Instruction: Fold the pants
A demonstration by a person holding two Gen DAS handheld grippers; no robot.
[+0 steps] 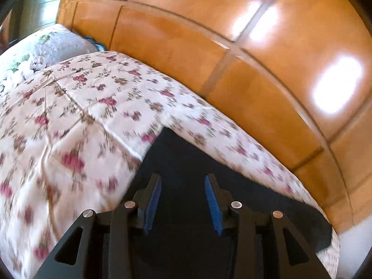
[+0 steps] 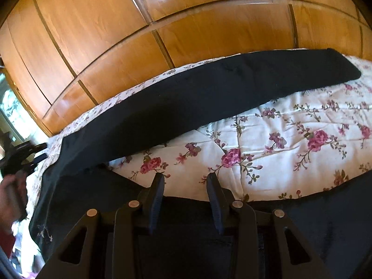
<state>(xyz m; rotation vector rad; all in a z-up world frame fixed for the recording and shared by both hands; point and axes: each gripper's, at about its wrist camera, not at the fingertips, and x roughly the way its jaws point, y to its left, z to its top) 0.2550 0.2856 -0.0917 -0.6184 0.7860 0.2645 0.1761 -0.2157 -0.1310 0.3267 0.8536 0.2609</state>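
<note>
Black pants (image 2: 186,102) lie spread on a floral bedspread (image 2: 290,144). One leg runs along the far bed edge toward the right; the other leg (image 2: 337,209) runs along the near edge. My right gripper (image 2: 184,179) is open, hovering over the near part of the pants, by the crotch. My left gripper (image 1: 182,181) is open above the black pants (image 1: 186,158) near the bed's far edge. The left gripper also shows in the right wrist view (image 2: 34,151) at the far left, held by a hand.
A glossy wooden wardrobe (image 2: 162,23) stands close behind the bed; it also shows in the left wrist view (image 1: 232,46). A pale floral pillow (image 1: 46,46) lies at the far left of the bed (image 1: 69,116).
</note>
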